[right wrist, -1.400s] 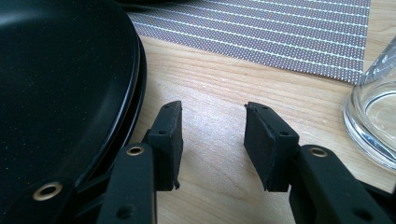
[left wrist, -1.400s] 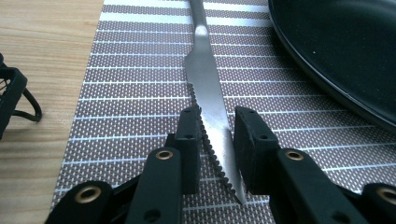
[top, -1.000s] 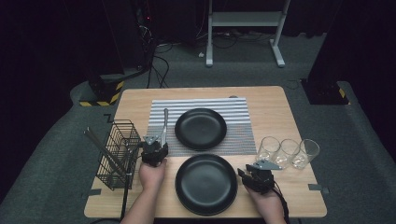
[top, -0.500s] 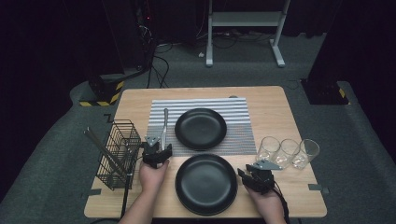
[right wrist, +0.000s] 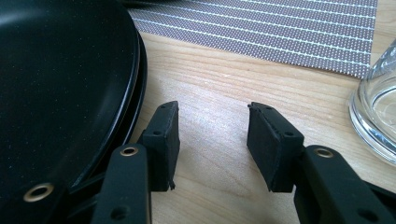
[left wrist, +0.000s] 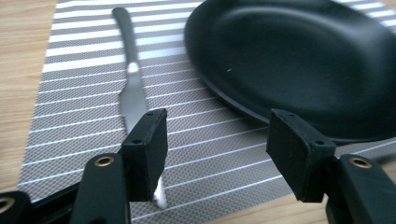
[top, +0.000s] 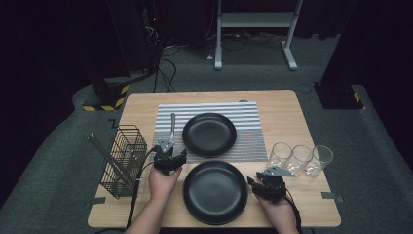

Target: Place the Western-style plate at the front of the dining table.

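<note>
A silver knife (top: 171,127) lies on the left part of the striped placemat (top: 248,146), beside a black plate (top: 209,134). My left gripper (top: 168,158) hovers at the mat's near left corner, open. In the left gripper view its left pad (left wrist: 148,149) hangs over the knife's (left wrist: 130,88) near end, and the plate (left wrist: 299,60) lies ahead to the right. A second black plate (top: 214,192) rests on bare wood near the front. My right gripper (top: 267,185) is open just right of it, its jaws (right wrist: 212,144) over bare wood beside the plate's rim (right wrist: 135,93).
A black wire basket (top: 124,161) holding a few long utensils stands at the table's left edge. Three clear glasses (top: 299,158) stand in a row at the right, the nearest one (right wrist: 378,112) close to my right gripper. The table's front edge (top: 214,225) is near both hands.
My left gripper has drifted slightly to the right along the placemat's near edge. The right gripper, plates and knife have not moved.
</note>
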A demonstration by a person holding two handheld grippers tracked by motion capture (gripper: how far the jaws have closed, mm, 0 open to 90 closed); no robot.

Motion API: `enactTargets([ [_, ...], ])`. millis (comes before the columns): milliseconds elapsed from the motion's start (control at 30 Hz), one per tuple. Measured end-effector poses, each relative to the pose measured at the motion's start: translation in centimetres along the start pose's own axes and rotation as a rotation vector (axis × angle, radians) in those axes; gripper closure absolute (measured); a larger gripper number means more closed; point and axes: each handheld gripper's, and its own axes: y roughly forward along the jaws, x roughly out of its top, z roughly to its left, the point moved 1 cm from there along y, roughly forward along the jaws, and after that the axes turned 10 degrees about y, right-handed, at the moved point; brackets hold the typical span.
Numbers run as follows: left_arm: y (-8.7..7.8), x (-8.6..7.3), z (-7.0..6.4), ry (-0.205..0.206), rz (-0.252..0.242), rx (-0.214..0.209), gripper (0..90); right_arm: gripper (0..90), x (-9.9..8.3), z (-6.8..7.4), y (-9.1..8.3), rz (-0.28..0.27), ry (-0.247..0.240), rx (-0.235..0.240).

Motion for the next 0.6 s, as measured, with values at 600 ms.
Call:
enactTargets([
  [600,-1.1,0.6,-1.2,0.032,-0.014,-0.075,37.6,51.9,0.0,0.0,0.0,0.000,0.000,0.000],
])
